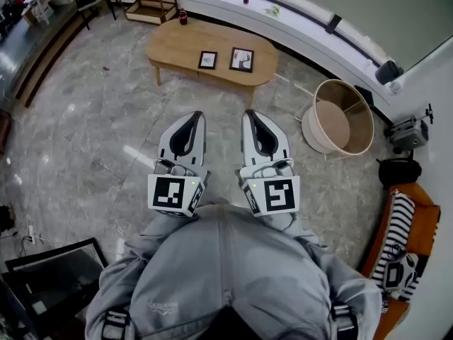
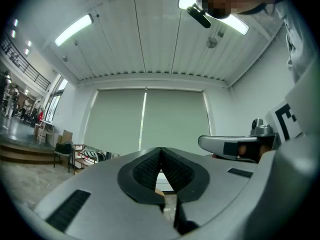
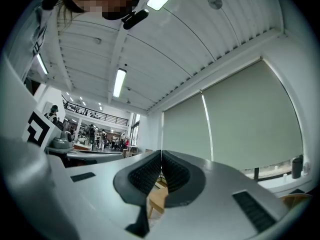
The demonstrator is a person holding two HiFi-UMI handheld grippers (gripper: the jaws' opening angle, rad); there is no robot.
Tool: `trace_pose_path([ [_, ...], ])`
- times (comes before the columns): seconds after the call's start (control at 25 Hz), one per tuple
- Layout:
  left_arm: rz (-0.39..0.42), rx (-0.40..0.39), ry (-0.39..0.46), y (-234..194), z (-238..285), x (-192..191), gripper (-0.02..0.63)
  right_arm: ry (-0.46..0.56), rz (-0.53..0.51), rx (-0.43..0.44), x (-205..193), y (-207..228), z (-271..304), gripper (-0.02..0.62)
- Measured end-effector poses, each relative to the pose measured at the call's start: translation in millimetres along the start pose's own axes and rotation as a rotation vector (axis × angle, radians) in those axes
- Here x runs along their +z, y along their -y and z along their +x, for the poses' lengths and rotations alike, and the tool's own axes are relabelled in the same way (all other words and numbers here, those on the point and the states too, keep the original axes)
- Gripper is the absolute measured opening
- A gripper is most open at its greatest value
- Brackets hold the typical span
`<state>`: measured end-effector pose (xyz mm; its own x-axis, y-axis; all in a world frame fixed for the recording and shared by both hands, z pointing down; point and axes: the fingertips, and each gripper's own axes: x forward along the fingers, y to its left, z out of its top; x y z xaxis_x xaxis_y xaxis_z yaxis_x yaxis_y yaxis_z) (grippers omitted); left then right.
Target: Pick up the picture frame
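Holding the left tool (image 1: 197,115) and the right tool (image 1: 249,112) side by side, just ahead of a grey jacket (image 1: 233,275), over a marble floor (image 1: 85,119). Pointing both roughly level toward the wooden table (image 1: 177,44), well apart from it. Pinching each tool fully closed on nothing, ridged pads meeting at the tips. Resting near the middle of the table: a left frame (image 1: 207,60) and a right frame (image 1: 241,59), side by side with a small gap, both dark-edged with pale pictures, neither being touched. Standing by the table's far edge: a dark bottle (image 1: 182,16). Sitting to the right of the table: a round tan drum (image 1: 333,122). Showing at the far right: an orange sofa (image 1: 419,222) carrying a striped cushion (image 1: 396,225).
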<state>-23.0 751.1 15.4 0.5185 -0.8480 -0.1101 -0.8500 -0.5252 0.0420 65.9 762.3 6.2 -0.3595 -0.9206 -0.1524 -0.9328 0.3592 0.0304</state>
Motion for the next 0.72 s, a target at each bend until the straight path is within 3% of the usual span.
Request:
trace_pose_path([
  [0.36,0.008,0.036,-0.022,12.0,6.6,-9.7,0.018,-0.045,-0.003,0.033,-20.8,18.8,-5.9,0.032],
  [0.72,-0.025,0.049,-0.047,-30.7,50.9,-39.2,0.018,-0.059,0.002,0.068,-50.8,30.4,50.0,0.034],
])
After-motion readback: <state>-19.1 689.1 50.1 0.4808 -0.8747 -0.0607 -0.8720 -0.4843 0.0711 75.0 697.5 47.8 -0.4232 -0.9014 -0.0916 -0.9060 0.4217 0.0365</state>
